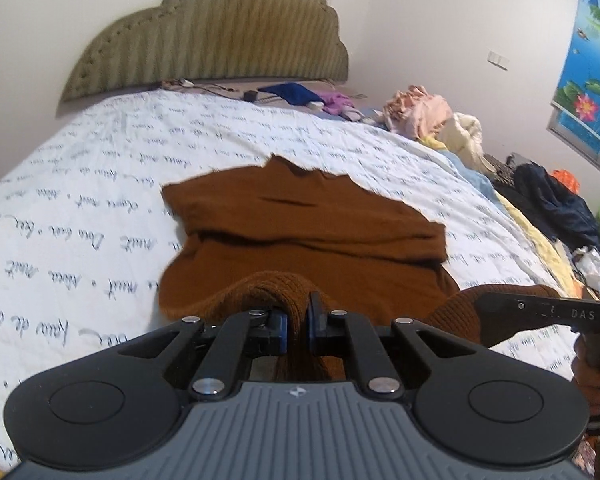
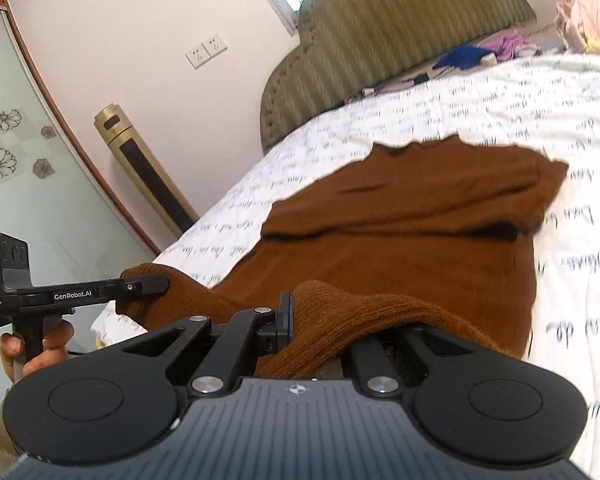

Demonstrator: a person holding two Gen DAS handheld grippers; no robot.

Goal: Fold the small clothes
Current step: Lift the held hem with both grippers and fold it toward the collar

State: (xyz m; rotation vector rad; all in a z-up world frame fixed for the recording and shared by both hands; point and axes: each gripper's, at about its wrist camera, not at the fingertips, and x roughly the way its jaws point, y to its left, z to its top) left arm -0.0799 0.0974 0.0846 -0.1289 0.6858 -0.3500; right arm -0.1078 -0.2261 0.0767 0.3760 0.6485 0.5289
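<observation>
A brown knitted sweater (image 1: 300, 224) lies on the bed, its sleeves folded across the body. My left gripper (image 1: 297, 316) is shut on the sweater's ribbed hem, which bunches up between the blue pads. The right gripper (image 1: 484, 306) shows at the right edge of the left wrist view, clamped on the other hem corner and held by a hand. In the right wrist view the sweater (image 2: 400, 216) stretches away from my right gripper (image 2: 300, 320), which is shut on the hem; knit drapes over its right finger. The left gripper (image 2: 156, 282) appears at left, pinching the hem.
The bed sheet (image 1: 80, 208) is white with blue script. A green padded headboard (image 1: 220, 40) stands at the far end. Piles of clothes (image 1: 428, 116) line the bed's right side. A tall gold tower fan (image 2: 140, 168) stands beside the bed by a glass wardrobe door (image 2: 24, 160).
</observation>
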